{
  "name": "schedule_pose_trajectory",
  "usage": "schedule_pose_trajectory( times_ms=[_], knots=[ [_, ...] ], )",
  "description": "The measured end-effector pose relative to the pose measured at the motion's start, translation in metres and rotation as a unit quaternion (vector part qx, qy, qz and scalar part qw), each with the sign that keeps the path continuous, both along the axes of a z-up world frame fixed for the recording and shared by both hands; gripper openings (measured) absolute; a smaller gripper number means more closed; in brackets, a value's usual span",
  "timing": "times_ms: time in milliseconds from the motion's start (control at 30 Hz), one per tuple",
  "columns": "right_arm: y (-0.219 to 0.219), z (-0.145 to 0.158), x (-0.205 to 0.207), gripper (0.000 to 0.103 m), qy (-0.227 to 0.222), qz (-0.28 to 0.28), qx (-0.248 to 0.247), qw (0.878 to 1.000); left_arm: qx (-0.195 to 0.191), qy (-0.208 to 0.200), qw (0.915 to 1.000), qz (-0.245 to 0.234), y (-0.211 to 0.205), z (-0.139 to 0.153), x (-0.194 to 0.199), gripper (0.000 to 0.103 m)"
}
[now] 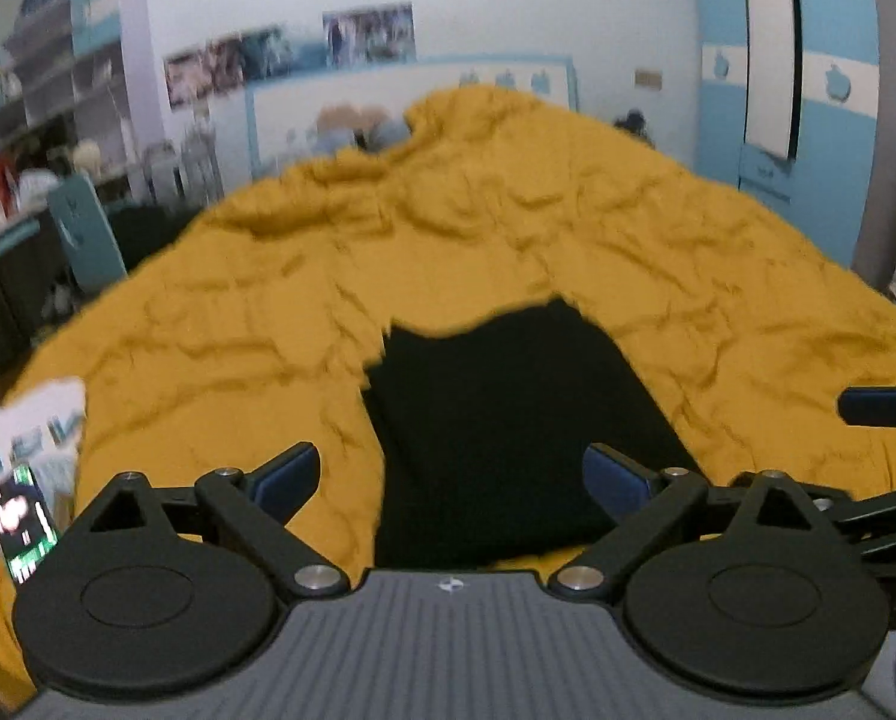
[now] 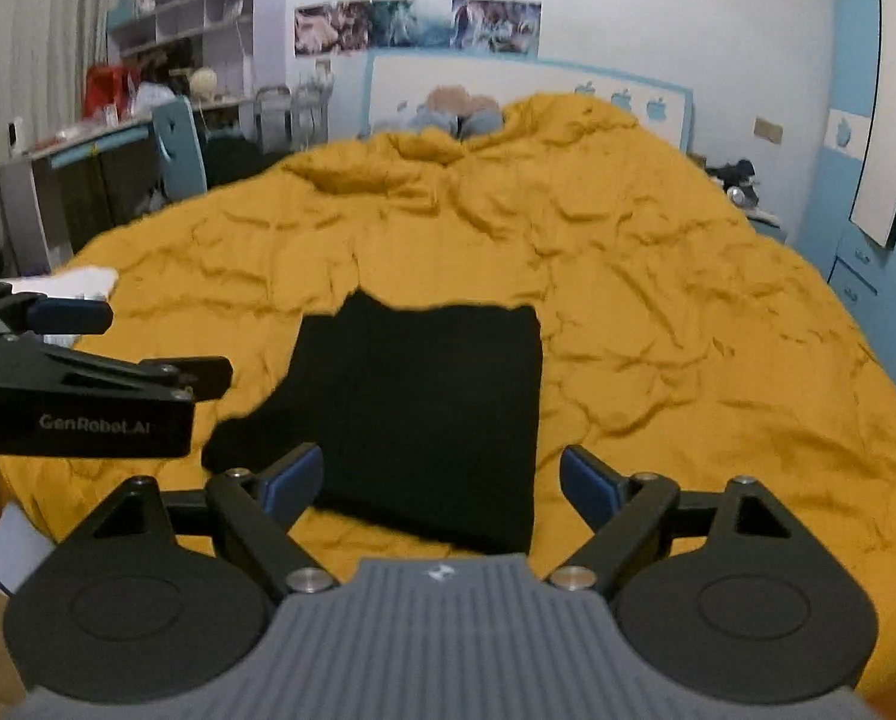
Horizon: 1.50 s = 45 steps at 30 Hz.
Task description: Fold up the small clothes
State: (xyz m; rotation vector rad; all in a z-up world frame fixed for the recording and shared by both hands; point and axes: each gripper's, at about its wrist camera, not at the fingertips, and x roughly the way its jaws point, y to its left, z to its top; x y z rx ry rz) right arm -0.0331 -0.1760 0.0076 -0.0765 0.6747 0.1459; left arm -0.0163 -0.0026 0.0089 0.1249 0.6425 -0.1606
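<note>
A black garment (image 1: 502, 420) lies flat and folded into a rough rectangle on the yellow bedspread (image 1: 268, 312). The right wrist view shows the same black garment (image 2: 424, 414) with one corner flaring out at its lower left. My left gripper (image 1: 451, 477) hovers above the garment's near edge, jaws wide open and empty. My right gripper (image 2: 442, 480) also hangs above the near edge, open with nothing between its fingers. The left gripper (image 2: 70, 318) shows at the left edge of the right wrist view, and a finger of the right gripper (image 1: 880, 405) at the right edge of the left wrist view.
The yellow bedspread (image 2: 658, 312) is wrinkled all over. White items (image 1: 28, 438) lie at the bed's left edge, seen as a white patch (image 2: 70, 282) in the right wrist view. A desk with shelves (image 2: 106, 150) stands left, a blue wardrobe (image 2: 868, 192) right, a headboard (image 2: 508, 90) behind.
</note>
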Motion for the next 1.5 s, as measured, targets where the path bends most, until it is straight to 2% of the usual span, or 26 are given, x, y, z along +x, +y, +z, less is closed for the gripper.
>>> schedule_pose_trajectory(
  times_ms=[100, 200, 500, 1500],
  knots=[
    [0.002, -0.009, 0.001, 0.082, 0.024, 0.001, 0.007, 1.0, 0.003, 0.031, 0.9995, 0.009, 0.002, -0.009, 0.0, 0.103],
    [0.006, -0.015, 0.002, 0.082, 0.036, 0.0, 0.002, 0.999, 0.001, 0.046, 0.9988, 0.015, 0.004, -0.014, 0.0, 0.103],
    [0.003, -0.03, 0.011, 0.082, 0.085, -0.007, 0.007, 0.996, 0.014, 0.066, 0.9976, 0.017, 0.003, -0.022, -0.003, 0.103],
    [0.004, -0.028, 0.013, 0.082, 0.075, -0.003, 0.004, 0.997, 0.017, 0.066, 0.9975, 0.016, 0.002, -0.022, -0.003, 0.103]
  ],
)
